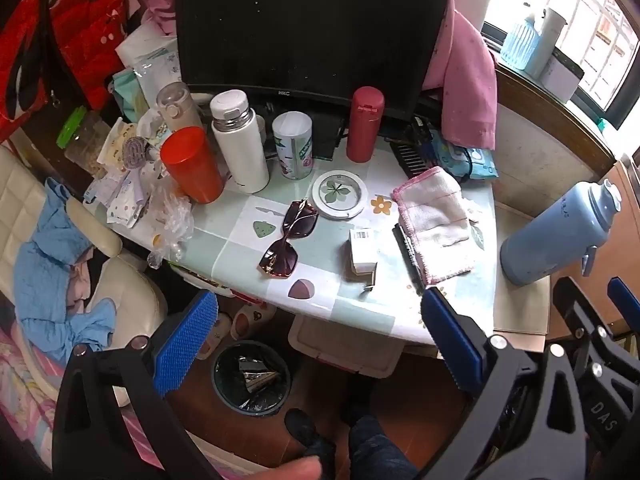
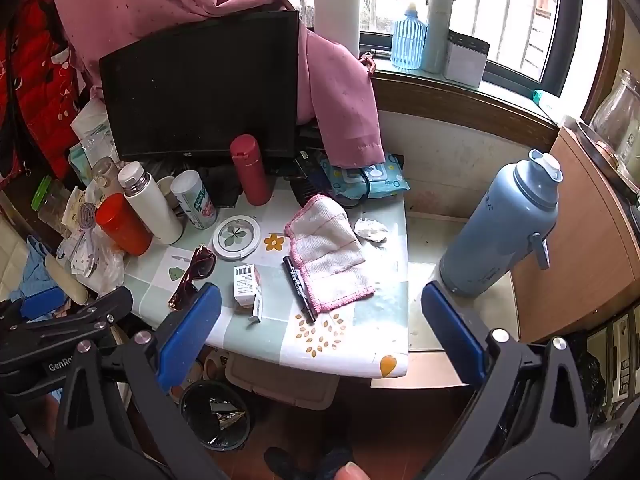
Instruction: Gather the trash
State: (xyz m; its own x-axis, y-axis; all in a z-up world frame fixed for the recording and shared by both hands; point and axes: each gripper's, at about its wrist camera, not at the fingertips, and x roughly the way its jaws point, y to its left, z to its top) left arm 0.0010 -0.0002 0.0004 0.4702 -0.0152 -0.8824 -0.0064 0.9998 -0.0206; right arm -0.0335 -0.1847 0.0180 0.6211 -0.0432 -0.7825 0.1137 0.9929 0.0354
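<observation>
From my left gripper [image 1: 320, 340] I look down over a cluttered table [image 1: 360, 312] with its jaws spread wide and nothing between them; my right gripper [image 2: 320, 328] is likewise released and empty, hanging above the table's near edge. The trash I can pick out is a crumpled white tissue [image 2: 371, 230] lying on the tablecloth just beside the pink-edged cloth [image 2: 328, 252], near the table's far right side. The waste bin [image 1: 251, 378], lined with a dark bag and holding some shiny scraps, stands on the floor below the table's front edge. Readable writing is sparse: the black monitor [image 1: 312, 28] carries small white lettering at the middle of its lower bezel, too small to be sure of; the small white box [image 2: 246, 285] shows a barcode label; the black marker [image 2: 299, 290] has white print I cannot read; "GenRo" shows on the other gripper's body in the right view, and "DAS" in the left view.
</observation>
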